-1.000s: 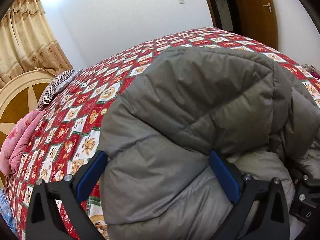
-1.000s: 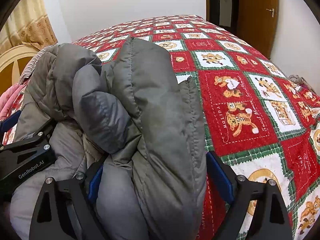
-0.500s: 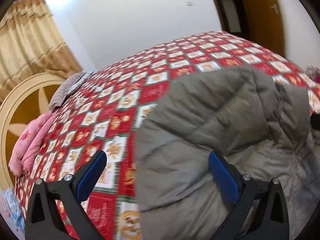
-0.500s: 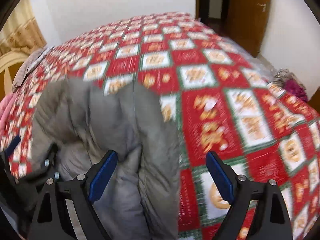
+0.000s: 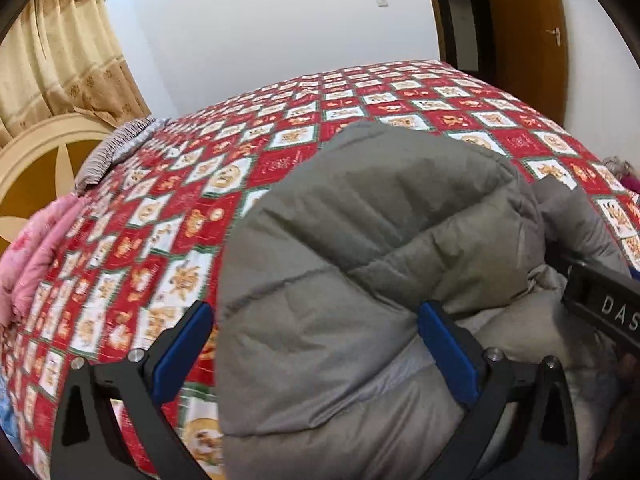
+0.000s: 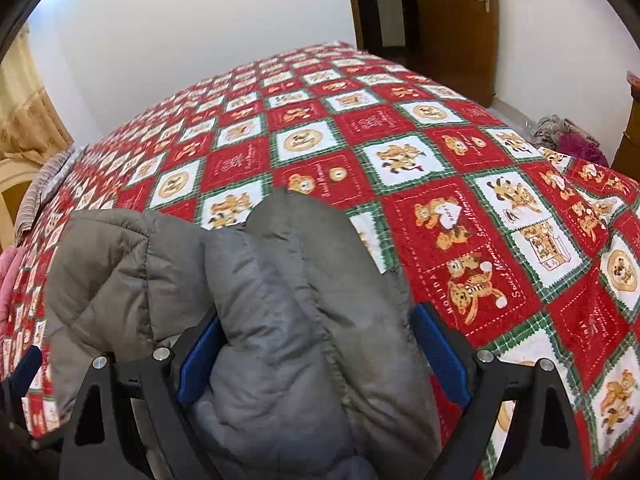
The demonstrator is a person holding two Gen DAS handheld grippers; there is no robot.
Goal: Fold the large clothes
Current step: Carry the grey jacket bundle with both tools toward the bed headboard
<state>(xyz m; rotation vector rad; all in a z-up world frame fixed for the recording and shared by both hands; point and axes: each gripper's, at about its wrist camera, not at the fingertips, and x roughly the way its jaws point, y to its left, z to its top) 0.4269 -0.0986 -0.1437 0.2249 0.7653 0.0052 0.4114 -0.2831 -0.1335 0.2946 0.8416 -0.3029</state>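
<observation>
A grey puffy down jacket (image 5: 380, 248) lies bunched on the near part of the bed with a red, white and green bear-print quilt (image 5: 304, 120). My left gripper (image 5: 316, 344) is open, its blue fingers wide apart, with the jacket's thick fold between and over them. My right gripper (image 6: 320, 356) is open too, and a bulky fold of the same jacket (image 6: 304, 304) sits between its blue fingers. The right gripper's black body shows at the right edge of the left wrist view (image 5: 600, 304).
A pink blanket (image 5: 36, 256) and a striped pillow (image 5: 112, 152) lie at the bed's left by the round headboard (image 5: 36, 160). Curtains hang at far left. A brown wooden door (image 6: 452, 20) stands at the back right. Loose clothes (image 6: 568, 136) lie on the floor at right.
Both grippers have drawn back and lifted, so more quilt shows beyond the jacket. The jacket's fold sits lower and nearer in both views. Both stayed wide open.
</observation>
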